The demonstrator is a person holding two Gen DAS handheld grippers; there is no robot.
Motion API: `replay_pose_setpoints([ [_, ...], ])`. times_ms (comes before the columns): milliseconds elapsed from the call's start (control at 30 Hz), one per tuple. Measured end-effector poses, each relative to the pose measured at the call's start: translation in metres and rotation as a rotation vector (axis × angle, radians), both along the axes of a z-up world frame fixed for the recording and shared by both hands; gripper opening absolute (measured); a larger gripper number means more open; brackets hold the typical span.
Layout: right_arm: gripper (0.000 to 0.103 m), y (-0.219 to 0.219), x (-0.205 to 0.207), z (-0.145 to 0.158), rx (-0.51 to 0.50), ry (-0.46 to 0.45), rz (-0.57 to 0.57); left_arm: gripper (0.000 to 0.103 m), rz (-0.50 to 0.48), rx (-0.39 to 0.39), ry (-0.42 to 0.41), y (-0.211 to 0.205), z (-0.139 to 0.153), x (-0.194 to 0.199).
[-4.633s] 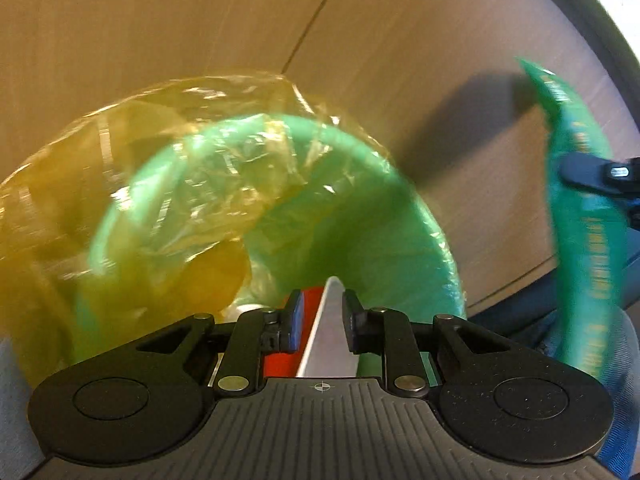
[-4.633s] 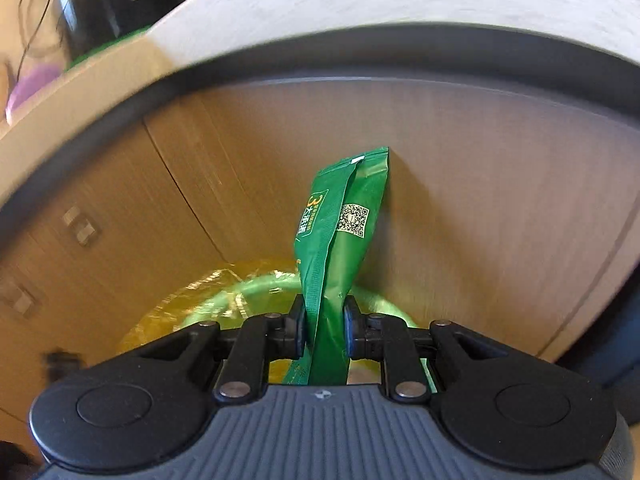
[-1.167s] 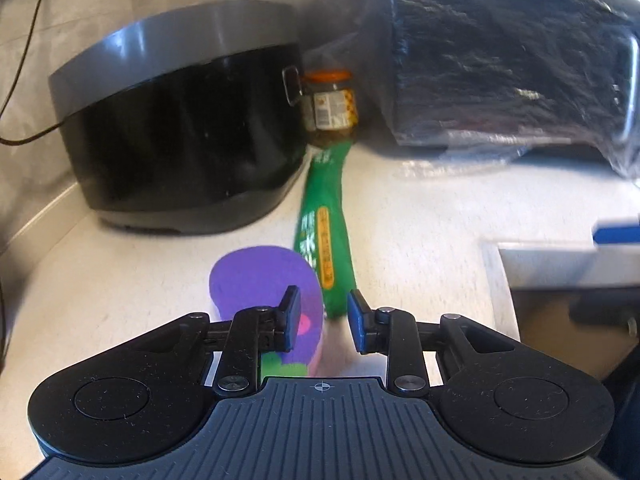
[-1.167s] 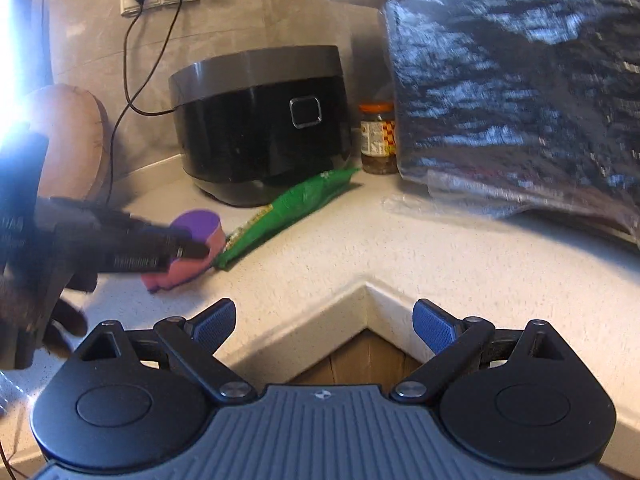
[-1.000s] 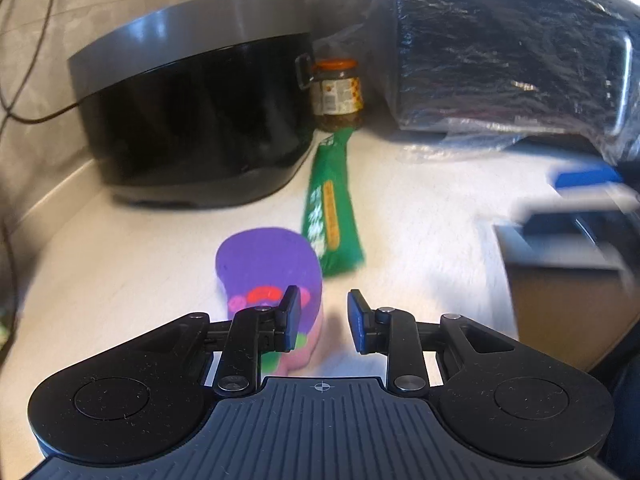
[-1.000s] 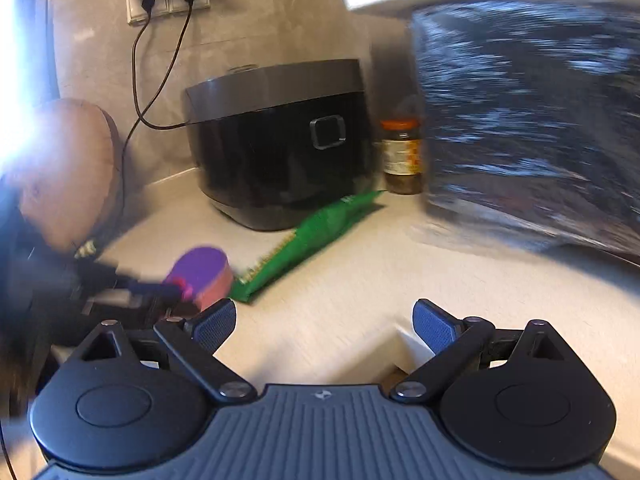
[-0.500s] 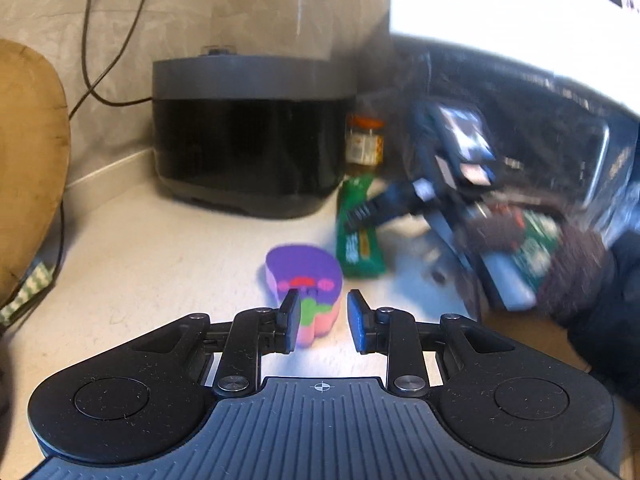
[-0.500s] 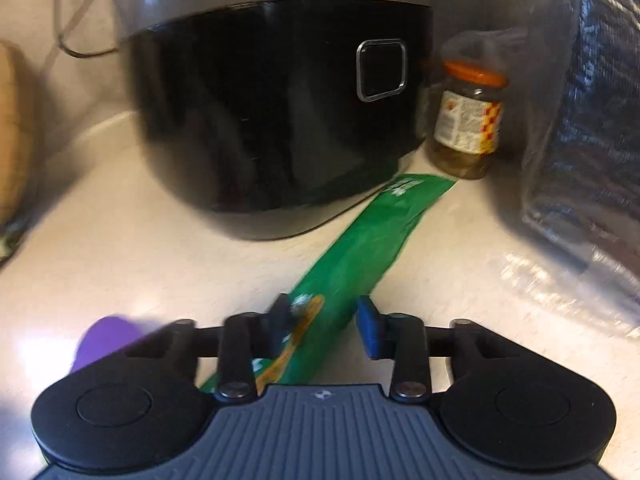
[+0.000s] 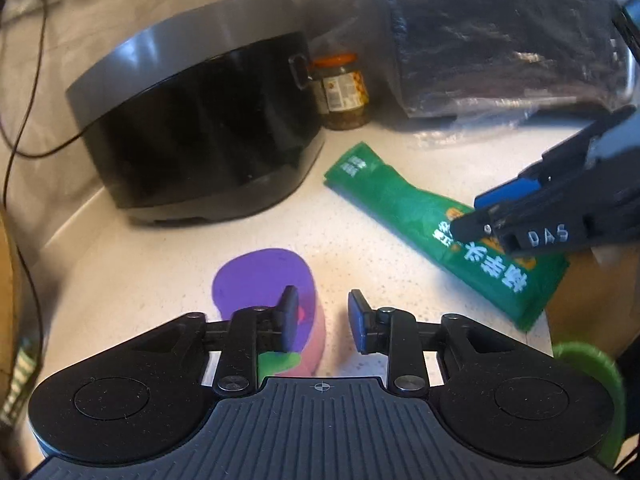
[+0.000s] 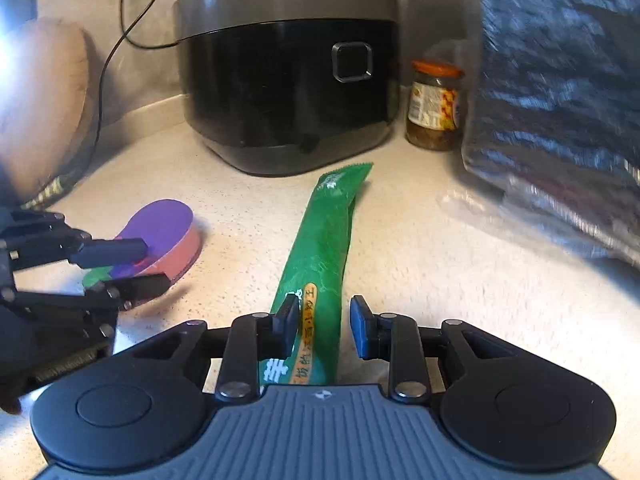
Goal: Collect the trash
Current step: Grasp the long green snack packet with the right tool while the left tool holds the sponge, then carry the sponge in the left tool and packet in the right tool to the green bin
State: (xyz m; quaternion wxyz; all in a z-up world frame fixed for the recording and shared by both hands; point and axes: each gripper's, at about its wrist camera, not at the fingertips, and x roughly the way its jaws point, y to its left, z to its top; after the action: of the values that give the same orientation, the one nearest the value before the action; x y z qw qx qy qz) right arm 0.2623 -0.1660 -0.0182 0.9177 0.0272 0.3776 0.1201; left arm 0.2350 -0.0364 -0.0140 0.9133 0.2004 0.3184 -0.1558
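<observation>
I see the long green foil snack wrapper [image 10: 320,248] flat on the speckled white countertop [image 10: 460,264], between my right gripper [image 10: 325,322] jaws, which are closing, pads apart from it. Left gripper [image 9: 319,317] is opening over the purple-topped pink cup [image 9: 264,280]. Black rice cooker [image 10: 288,92] and orange-lidded glass jar [image 10: 434,106] stand behind.
</observation>
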Motion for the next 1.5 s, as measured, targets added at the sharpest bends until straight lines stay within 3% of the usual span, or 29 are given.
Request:
replay_pose_setpoints([
  [67, 0.029, -0.008, 0.001, -0.003, 0.044, 0.010, 0.000, 0.051, -0.014, -0.014, 0.027, -0.002, 0.000, 0.000],
  [200, 0.029, -0.013, 0.001, -0.006, 0.067, 0.017, 0.015, 0.069, -0.058, -0.070, 0.076, 0.002, 0.002, 0.004],
  [300, 0.032, -0.015, 0.002, -0.008, 0.087, 0.027, 0.013, 0.066, -0.027, -0.166, 0.083, 0.013, 0.013, 0.007],
  [400, 0.034, -0.014, 0.003, -0.009, 0.098, 0.037, 0.013, 0.065, 0.086, -0.107, -0.019, 0.021, 0.019, 0.007],
  [467, 0.034, -0.013, 0.002, -0.010, 0.105, 0.040, 0.021, 0.063, 0.161, -0.090, 0.006, 0.025, 0.016, 0.018],
  [600, 0.037, -0.008, -0.001, -0.013, 0.097, 0.030, 0.028, 0.067, 0.226, -0.218, 0.111, 0.042, 0.011, 0.038],
  [700, 0.037, -0.005, -0.004, -0.012, 0.078, 0.021, 0.036, 0.068, 0.221, -0.258, 0.150, 0.042, 0.009, 0.044],
  [800, 0.037, -0.005, -0.004, -0.012, 0.077, 0.018, 0.039, 0.071, 0.214, -0.244, 0.159, 0.033, 0.008, 0.049],
  [1033, 0.037, -0.004, -0.008, -0.012, 0.100, 0.021, 0.047, 0.071, 0.172, -0.222, 0.124, 0.025, 0.004, 0.045],
  [1167, 0.030, -0.003, -0.011, -0.010, 0.109, 0.026, 0.063, 0.071, 0.118, -0.217, 0.109, 0.024, 0.002, 0.035],
  [1233, 0.027, -0.001, -0.016, -0.008, 0.128, 0.034, 0.082, 0.072, 0.100, -0.208, 0.111, 0.021, 0.002, 0.031],
  [1367, 0.026, 0.008, -0.026, -0.003, 0.124, 0.034, 0.110, 0.072, 0.044, -0.181, 0.198, 0.007, -0.006, 0.028],
  [1500, 0.026, 0.013, -0.036, -0.003, 0.120, 0.036, 0.132, 0.071, 0.036, -0.121, 0.157, -0.004, -0.006, 0.019],
])
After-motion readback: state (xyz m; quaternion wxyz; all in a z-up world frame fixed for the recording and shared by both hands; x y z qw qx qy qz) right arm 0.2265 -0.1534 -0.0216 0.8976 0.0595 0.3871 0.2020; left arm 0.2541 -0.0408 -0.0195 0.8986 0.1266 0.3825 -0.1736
